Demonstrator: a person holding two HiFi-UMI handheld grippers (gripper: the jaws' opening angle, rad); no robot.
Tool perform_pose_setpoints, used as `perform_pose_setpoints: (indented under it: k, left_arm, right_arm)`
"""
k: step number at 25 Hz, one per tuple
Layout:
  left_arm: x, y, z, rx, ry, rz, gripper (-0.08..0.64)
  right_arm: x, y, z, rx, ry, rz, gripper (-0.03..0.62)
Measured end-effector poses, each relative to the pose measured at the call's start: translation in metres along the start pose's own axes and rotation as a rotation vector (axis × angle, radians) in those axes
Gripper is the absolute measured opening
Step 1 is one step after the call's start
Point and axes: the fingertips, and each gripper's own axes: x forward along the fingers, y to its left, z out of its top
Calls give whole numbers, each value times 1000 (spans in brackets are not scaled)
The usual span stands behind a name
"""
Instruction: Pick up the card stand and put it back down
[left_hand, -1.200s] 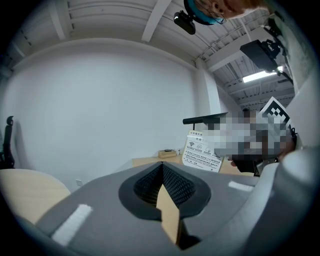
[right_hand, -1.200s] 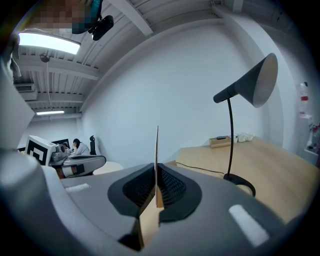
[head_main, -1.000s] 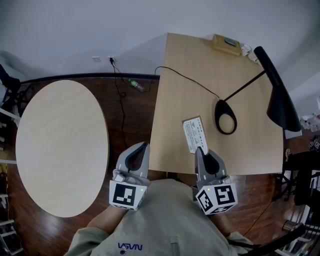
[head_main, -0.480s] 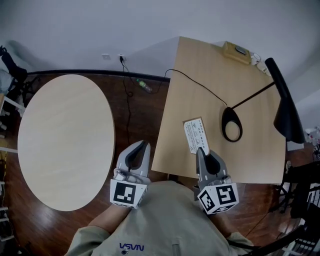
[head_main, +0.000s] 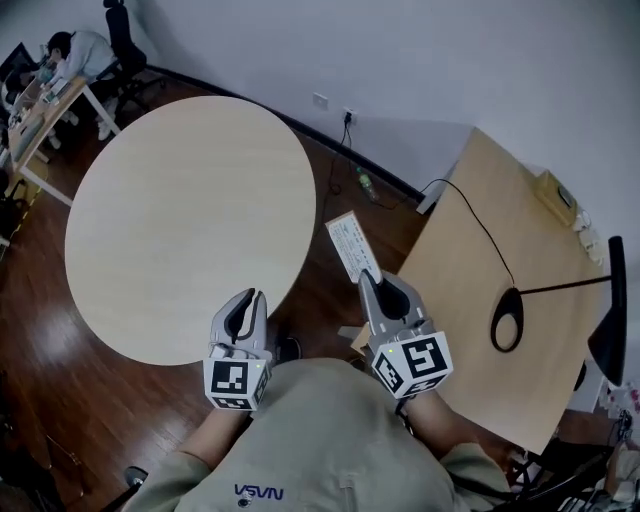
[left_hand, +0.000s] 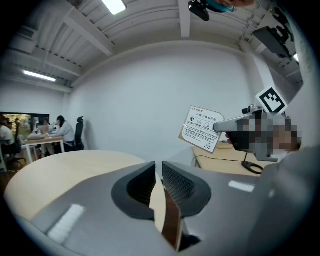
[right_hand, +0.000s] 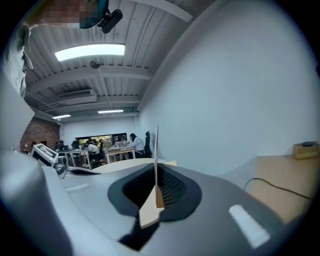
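Observation:
The card stand (head_main: 352, 245), a white printed card, is up in the air over the dark floor between the two tables. My right gripper (head_main: 368, 280) is shut on its lower end. In the right gripper view the card stand (right_hand: 156, 150) shows edge-on, pinched between the pads of the right gripper (right_hand: 156, 172). From the left gripper view the card stand (left_hand: 201, 128) faces me, with the right gripper (left_hand: 216, 127) holding it from the right. My left gripper (head_main: 255, 297) hangs shut and empty at the round table's near edge; in its own view the left gripper (left_hand: 158, 167) shows jaws almost touching.
A large round wooden table (head_main: 180, 220) fills the left. A rectangular wooden desk (head_main: 470, 230) on the right carries a black lamp (head_main: 508, 318) with a cable. Dark wood floor (head_main: 330, 180) lies between them. People sit at desks (head_main: 70, 50) far left.
The card stand has come off the rectangular desk and travelled left with the right gripper, out over the floor. Both grippers swung left toward the round table.

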Motion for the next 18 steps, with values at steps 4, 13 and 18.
perform_pose_setpoints:
  k: [4, 13, 18]
  left_arm:
    - [-18, 55, 2, -3, 1, 104, 8]
    - [-68, 139, -17, -6, 37, 230, 8]
    - [-85, 162, -36, -15, 48, 254, 8]
  right_arm:
    - [68, 52, -22, -11, 32, 136, 15]
    - [188, 157, -124, -73, 198, 340, 15]
    - [224, 179, -189, -96, 341, 435, 15]
